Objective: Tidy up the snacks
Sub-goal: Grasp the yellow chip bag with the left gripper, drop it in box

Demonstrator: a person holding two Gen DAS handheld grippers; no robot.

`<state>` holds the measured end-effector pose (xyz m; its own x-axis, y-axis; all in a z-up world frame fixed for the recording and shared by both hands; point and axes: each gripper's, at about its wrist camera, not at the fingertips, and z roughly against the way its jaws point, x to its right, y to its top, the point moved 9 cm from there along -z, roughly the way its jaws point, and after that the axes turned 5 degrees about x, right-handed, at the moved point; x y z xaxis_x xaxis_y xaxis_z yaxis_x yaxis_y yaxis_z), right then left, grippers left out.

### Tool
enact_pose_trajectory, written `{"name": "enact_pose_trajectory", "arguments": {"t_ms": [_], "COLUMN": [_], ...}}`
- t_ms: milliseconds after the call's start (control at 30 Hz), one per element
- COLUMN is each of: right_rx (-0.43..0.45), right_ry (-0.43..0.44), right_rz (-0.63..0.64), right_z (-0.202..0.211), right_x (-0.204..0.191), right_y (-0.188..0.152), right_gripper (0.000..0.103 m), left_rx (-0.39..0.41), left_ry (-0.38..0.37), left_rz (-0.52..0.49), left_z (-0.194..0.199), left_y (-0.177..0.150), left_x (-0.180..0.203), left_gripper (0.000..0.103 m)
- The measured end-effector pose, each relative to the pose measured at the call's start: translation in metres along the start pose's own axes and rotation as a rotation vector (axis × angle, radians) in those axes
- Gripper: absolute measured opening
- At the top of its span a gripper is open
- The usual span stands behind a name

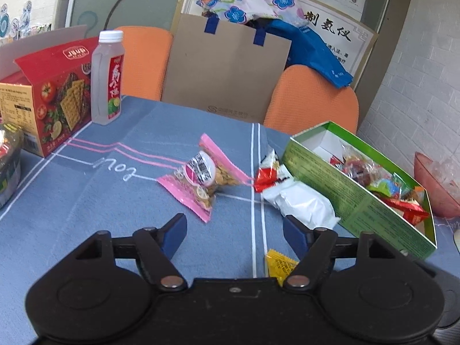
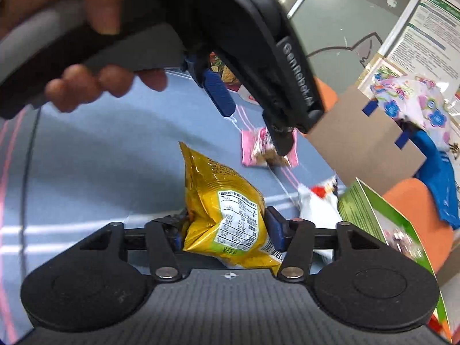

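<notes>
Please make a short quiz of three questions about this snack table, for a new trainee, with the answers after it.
1. True or false: the right gripper is closed on the yellow snack bag.
2. Which packet lies on the blue cloth ahead of the open left gripper?
A. a pink packet
B. a purple tin
C. a brown jar
3. Fill in the missing word: the green box at the right already holds several wrapped ______.

Key
1. True; its pads press the bag from both sides.
2. A; the pink packet lies untouched, with nothing between the left jaws.
3. Snacks; the box stands open on the cloth.
</notes>
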<state>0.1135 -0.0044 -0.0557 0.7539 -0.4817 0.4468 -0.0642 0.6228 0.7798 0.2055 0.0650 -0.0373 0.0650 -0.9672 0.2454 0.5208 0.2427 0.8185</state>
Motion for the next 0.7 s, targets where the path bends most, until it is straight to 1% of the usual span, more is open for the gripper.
{"name": "enact_pose_trajectory", "arguments": {"t_ms": [67, 133, 200, 233, 300, 400, 467, 533, 567, 600, 633, 667, 700], "right_rx": [-0.002, -0.057, -0.107, -0.112, -0.093, -0.075, -0.055, -0.053, -0.052, -0.051, -0.051, -0.050, -0.050], "right_ry": [-0.025, -0.033, 0.000, 0.030, 0.082, 0.072, 0.068, 0.065, 0.085, 0.094, 0.100, 0.102, 0.102], "right_rz": [-0.084, -0.203, -0.345, -0.417, -0.522, -0.594, -0.614, -0.620, -0.617, -0.611, -0.590, -0.566, -0.555], "right_z": [0.016, 0.024, 0.027, 0.028, 0.027, 0.023, 0.020, 0.016, 0.013, 0.014, 0.018, 0.018, 0.022], "right_x": [0.004, 0.010, 0.013, 0.013, 0.015, 0.018, 0.018, 0.017, 0.017, 0.014, 0.009, 0.013, 0.011], "right_y": [-0.005, -0.012, -0.021, -0.024, -0.025, -0.022, -0.019, -0.018, -0.016, -0.016, -0.016, -0.017, -0.019], "right_gripper": [0.103, 0.103, 0.103, 0.103, 0.103, 0.103, 0.103, 0.103, 0.092, 0.087, 0.076, 0.071, 0.070], "left_rx": [-0.009, -0.013, -0.020, -0.024, -0.045, -0.068, -0.076, -0.074, -0.072, -0.072, -0.073, -0.074, -0.075], "left_ry": [-0.012, -0.012, -0.026, -0.033, -0.038, -0.045, -0.075, -0.101, -0.108, -0.109, -0.107, -0.114, -0.129], "left_rz": [-0.005, -0.015, -0.031, -0.041, -0.063, -0.057, -0.048, -0.050, -0.061, -0.076, -0.087, -0.098, -0.103], "left_z": [0.003, 0.007, 0.011, 0.011, 0.009, 0.004, 0.005, 0.010, 0.014, 0.018, 0.021, 0.025, 0.029], "left_y": [-0.006, -0.012, -0.018, -0.022, -0.028, -0.037, -0.039, -0.040, -0.041, -0.042, -0.042, -0.044, -0.046], "left_x": [0.003, 0.007, 0.013, 0.016, 0.022, 0.025, 0.029, 0.034, 0.037, 0.040, 0.042, 0.045, 0.047], "left_gripper": [0.103, 0.103, 0.103, 0.103, 0.103, 0.103, 0.103, 0.103, 0.103, 0.103, 0.103, 0.103, 0.103]}}
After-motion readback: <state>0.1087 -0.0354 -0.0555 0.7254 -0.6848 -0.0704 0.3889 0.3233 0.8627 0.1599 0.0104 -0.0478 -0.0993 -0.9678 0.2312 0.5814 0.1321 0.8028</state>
